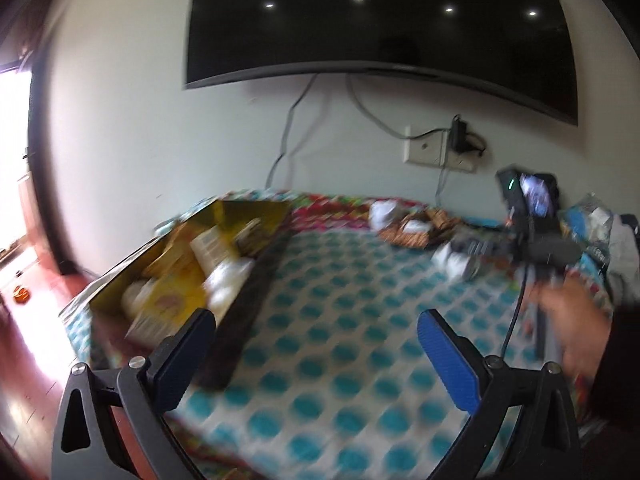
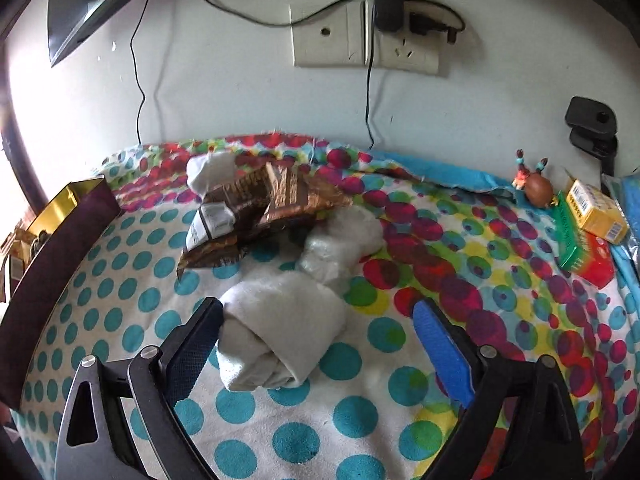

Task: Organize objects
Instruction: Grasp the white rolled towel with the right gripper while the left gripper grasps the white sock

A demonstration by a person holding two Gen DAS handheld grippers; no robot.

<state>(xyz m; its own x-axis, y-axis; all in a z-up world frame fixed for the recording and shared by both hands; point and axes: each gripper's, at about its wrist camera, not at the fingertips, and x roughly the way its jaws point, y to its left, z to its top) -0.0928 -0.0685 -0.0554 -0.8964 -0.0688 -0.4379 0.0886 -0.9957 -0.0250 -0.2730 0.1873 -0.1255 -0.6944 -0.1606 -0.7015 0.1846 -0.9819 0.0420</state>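
Note:
My right gripper is open over the dotted cloth, its jaws either side of a rolled white cloth bundle that lies against the left finger. Behind it lie a clear plastic-wrapped white bundle, brown patterned packets and another white roll. My left gripper is open and empty above the cloth, next to a gold-lined box that holds several packets. The left wrist view is blurred. The right gripper body and the hand holding it show at its right.
The box's dark wall runs along the left. At the far right lie a yellow carton, a green and red box and a small brown figurine. A wall with sockets and cables stands behind; a TV hangs above.

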